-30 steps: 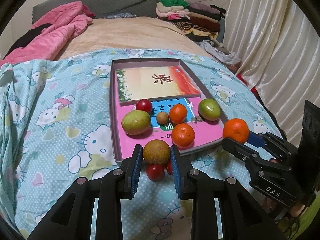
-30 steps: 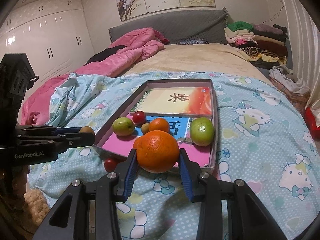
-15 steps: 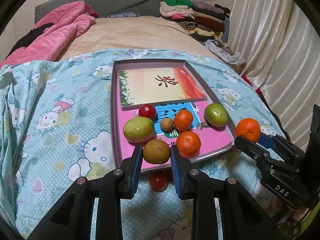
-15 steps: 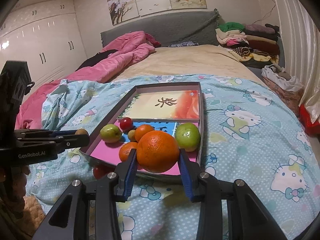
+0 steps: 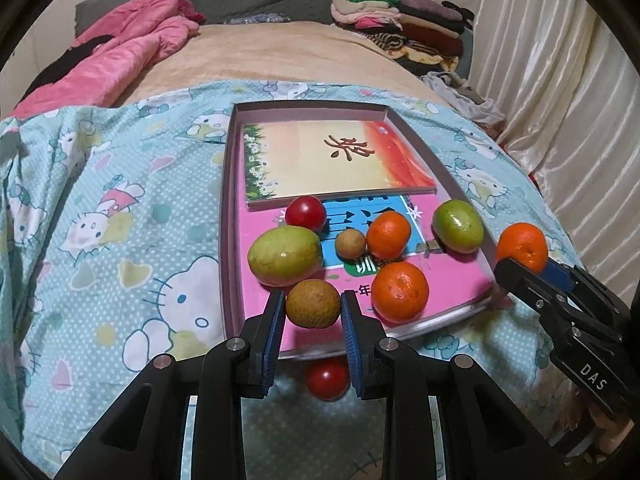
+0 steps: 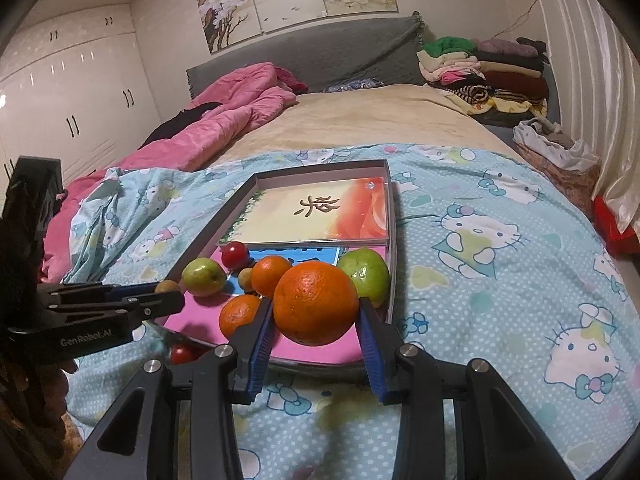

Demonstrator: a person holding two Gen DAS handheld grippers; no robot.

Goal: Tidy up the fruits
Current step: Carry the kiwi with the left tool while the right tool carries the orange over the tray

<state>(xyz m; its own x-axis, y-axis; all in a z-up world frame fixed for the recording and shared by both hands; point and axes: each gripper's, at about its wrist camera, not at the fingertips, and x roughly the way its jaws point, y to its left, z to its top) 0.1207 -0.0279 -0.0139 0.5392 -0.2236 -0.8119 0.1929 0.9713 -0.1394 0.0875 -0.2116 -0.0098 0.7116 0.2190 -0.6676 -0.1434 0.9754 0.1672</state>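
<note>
My left gripper is shut on a small brown round fruit, held just above the near end of the shallow pink-lined tray. In the tray lie a red tomato, two green fruits, two oranges and a tiny brown fruit. My right gripper is shut on a large orange over the tray's near right corner. Another red tomato rests on the bedspread in front of the tray. In the right wrist view the left gripper shows at the left.
A printed card fills the tray's far half. The tray sits on a blue cartoon-print bedspread. A pink quilt lies at the back left, folded clothes at the back right, curtains on the right.
My left gripper has carried the brown fruit forward and down, from over the bedspread to over the tray's near end. The right gripper has kept its grip on the orange and hardly shifted.
</note>
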